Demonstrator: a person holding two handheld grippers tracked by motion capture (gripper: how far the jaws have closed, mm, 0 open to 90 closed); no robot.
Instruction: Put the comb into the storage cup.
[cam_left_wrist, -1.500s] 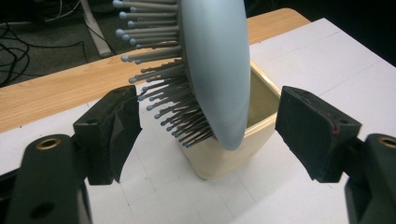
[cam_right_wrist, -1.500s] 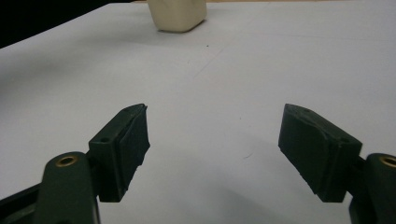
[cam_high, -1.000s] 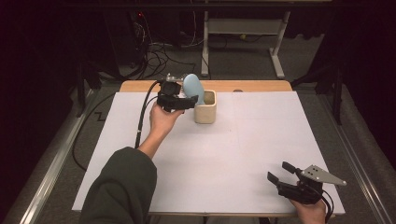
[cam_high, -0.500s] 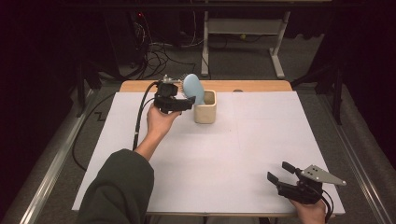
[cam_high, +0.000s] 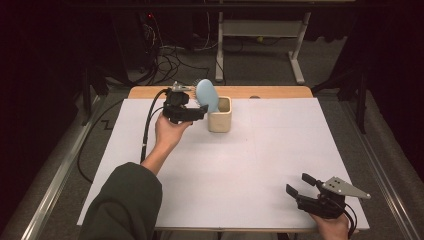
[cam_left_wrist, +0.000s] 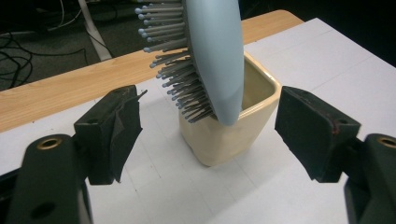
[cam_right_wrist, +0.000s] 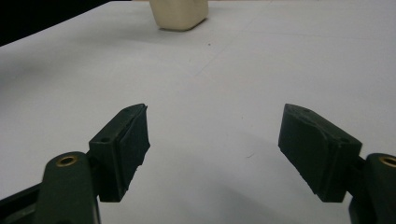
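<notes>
Jaws of the right gripper (cam_high: 299, 186) are seen parted at the lower right of the high view, held low over the white table cover (cam_high: 280, 150) with nothing between them. In the right gripper view the same two black pads stand wide apart above bare white surface, and the cream cup (cam_right_wrist: 179, 14) is cut off at the upper edge of the frame, well apart from them.

Farther up, left of centre in the high view, a dark green sleeve (cam_high: 125, 205) and a hand (cam_high: 167, 134) are seen rising from the bottom edge, and the left gripper (cam_high: 200, 111) is carried just beside the cup (cam_high: 220, 115). Its jaws are spread wide and are pressed on nothing. In the left gripper view the cup (cam_left_wrist: 224, 140) is framed between the two pads without being touched by either.

A light blue hairbrush (cam_high: 206, 95) is stood in the cup, head upward and tilted toward the left of the high view. In the left gripper view the hairbrush (cam_left_wrist: 217, 51) is shown with its grey bristles turned to the left of the frame and its smooth back to the right.

Beyond the cover a strip of wooden table edge (cam_high: 270, 92) is visible, with cables on the floor (cam_high: 175, 60) at the upper left.
</notes>
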